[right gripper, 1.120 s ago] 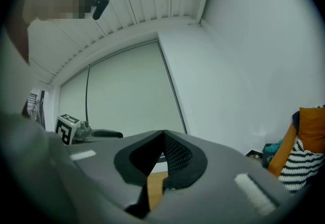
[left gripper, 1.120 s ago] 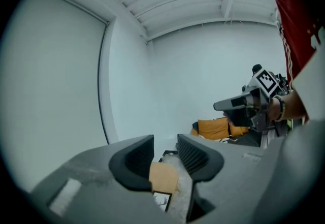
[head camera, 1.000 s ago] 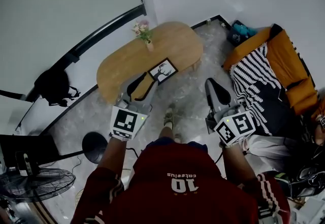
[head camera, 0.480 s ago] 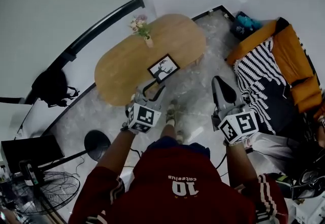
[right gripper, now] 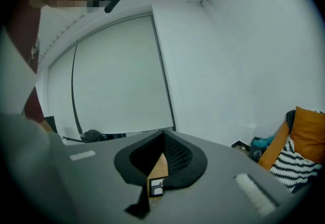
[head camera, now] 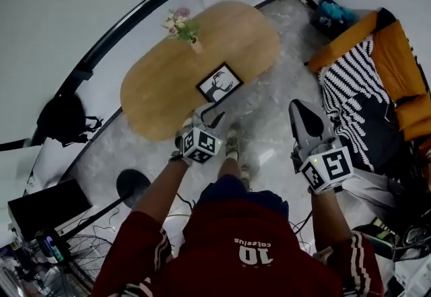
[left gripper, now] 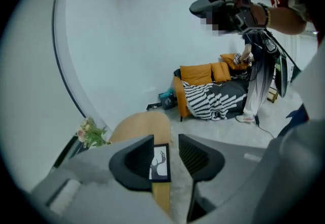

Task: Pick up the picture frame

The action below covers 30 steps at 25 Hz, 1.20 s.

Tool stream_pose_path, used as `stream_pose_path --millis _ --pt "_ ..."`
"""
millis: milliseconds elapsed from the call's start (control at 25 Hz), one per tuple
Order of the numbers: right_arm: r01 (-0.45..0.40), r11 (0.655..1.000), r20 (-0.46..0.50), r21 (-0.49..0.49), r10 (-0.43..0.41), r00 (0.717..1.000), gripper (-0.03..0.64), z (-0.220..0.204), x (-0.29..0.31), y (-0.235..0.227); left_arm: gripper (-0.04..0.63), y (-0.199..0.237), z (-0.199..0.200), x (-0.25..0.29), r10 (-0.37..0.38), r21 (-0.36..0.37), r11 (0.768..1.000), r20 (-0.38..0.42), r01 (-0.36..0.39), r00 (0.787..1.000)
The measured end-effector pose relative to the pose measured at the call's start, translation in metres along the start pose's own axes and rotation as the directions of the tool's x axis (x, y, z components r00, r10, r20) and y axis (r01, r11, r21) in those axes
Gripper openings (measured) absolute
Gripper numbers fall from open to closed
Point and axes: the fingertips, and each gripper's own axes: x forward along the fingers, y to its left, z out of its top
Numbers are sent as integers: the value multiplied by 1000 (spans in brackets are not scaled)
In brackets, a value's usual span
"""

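Note:
The black picture frame (head camera: 219, 83) with a white deer print lies flat on the oval wooden table (head camera: 161, 87), near its front edge. My left gripper (head camera: 210, 114) hovers just short of that edge and points down at the frame. Its jaws are opening and nothing is between them. In the left gripper view the picture frame (left gripper: 161, 163) shows through the gap of the left gripper (left gripper: 166, 141), still some way off. My right gripper (head camera: 297, 106) hangs over the floor to the right, shut and empty. In the right gripper view the picture frame (right gripper: 156, 188) is small and far.
A small vase of flowers (head camera: 180, 24) stands at the table's far side. An orange sofa (head camera: 397, 60) with a striped blanket (head camera: 350, 107) is at the right. A black round stand base (head camera: 133, 186) and cables lie on the marble floor at the left.
My left gripper has dropped and come in low at the table's front edge, tilting downward toward the frame. The right gripper has sunk a little and shifted right.

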Motion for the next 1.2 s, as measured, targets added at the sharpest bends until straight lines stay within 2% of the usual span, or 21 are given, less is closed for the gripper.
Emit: stream_pose_path --millis 200,440,680,1000,1200 --pt "14 999 -12 31 -14 1000 2 -21 9 -1 156 1 -40 46 -25 16 1000 -63 26 998" --pt "37 999 -31 21 -36 999 2 -68 11 -13 156 -2 -92 108 -36 27 999 -112 39 993" --pt "75 997 -76 20 -73 994 2 -119 8 -26 156 -3 -150 161 -37 -27 999 -185 33 982" --pt "69 997 -94 29 -66 993 2 -166 28 -36 156 -10 -207 219 -43 3 999 -253 45 966" --pt "70 997 -96 31 -67 993 2 -180 38 -38 148 -11 -228 237 -79 -47 997 -286 68 955"
